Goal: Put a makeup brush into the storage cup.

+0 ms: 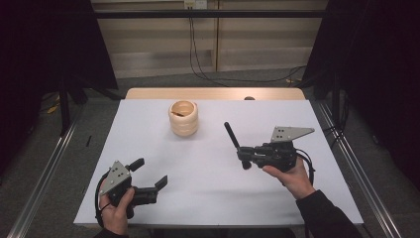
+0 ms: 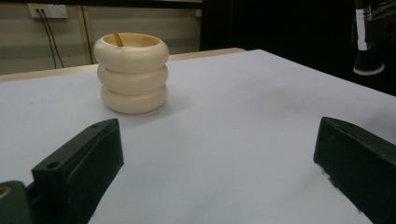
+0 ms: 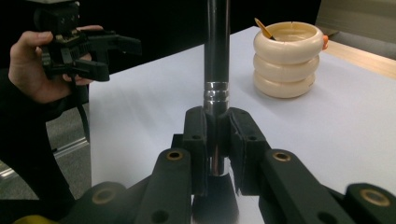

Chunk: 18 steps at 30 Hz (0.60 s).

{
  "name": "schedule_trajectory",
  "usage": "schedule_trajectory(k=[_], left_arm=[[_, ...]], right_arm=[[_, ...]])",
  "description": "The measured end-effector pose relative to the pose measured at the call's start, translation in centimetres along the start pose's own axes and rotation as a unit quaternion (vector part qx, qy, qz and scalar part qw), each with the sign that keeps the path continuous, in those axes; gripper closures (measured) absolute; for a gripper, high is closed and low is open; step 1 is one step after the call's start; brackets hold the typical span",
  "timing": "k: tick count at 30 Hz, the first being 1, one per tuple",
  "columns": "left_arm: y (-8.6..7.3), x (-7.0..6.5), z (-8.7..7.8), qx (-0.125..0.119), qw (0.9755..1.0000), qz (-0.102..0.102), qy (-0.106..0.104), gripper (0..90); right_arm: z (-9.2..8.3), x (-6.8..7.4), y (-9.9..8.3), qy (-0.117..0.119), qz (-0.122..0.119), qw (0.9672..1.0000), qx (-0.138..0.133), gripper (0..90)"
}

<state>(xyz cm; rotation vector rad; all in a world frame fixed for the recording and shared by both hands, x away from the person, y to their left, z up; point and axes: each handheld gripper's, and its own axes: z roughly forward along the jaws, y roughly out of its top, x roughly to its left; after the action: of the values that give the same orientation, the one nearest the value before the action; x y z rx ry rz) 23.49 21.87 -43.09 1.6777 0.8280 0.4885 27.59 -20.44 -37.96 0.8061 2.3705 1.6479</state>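
Observation:
A cream holder (image 1: 183, 118) made of three stacked rings stands at the far middle of the white table (image 1: 208, 198), with a thin wooden stick (image 2: 118, 38) leaning inside it. My right gripper (image 1: 245, 156) hovers right of centre, shut on a black brush (image 1: 232, 136) just below its silver ferrule (image 3: 217, 95). The brush handle (image 3: 217, 46) points away towards the far side. My left gripper (image 1: 151, 172) is at the near left corner, open with nothing between its fingers, and it faces the holder (image 2: 132, 72). The brush's bristle end (image 2: 369, 65) hangs at the upper right of the left gripper view.
A wooden strip (image 1: 213, 93) runs along the table's far edge. Metal rails (image 1: 44, 173) flank both sides, and cables (image 1: 208, 74) lie on the floor behind. Dark curtains (image 1: 376, 59) stand left and right. White surface lies open between the grippers and the holder (image 3: 287, 58).

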Motion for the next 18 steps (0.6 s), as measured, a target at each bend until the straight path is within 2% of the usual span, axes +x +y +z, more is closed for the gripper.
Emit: schedule_trajectory(k=[11,18], left_arm=[[0.04,0.14,-0.04,0.004,1.0000,0.002,0.001,1.4],[0.04,0.40,0.05,0.011,0.9999,0.001,-0.005,1.4]], right_arm=[[0.51,-0.51,0.17,0.011,-0.005,0.9988,0.048,78.0],[0.92,-0.45,0.29,0.008,-0.018,0.9958,0.089,78.0]])
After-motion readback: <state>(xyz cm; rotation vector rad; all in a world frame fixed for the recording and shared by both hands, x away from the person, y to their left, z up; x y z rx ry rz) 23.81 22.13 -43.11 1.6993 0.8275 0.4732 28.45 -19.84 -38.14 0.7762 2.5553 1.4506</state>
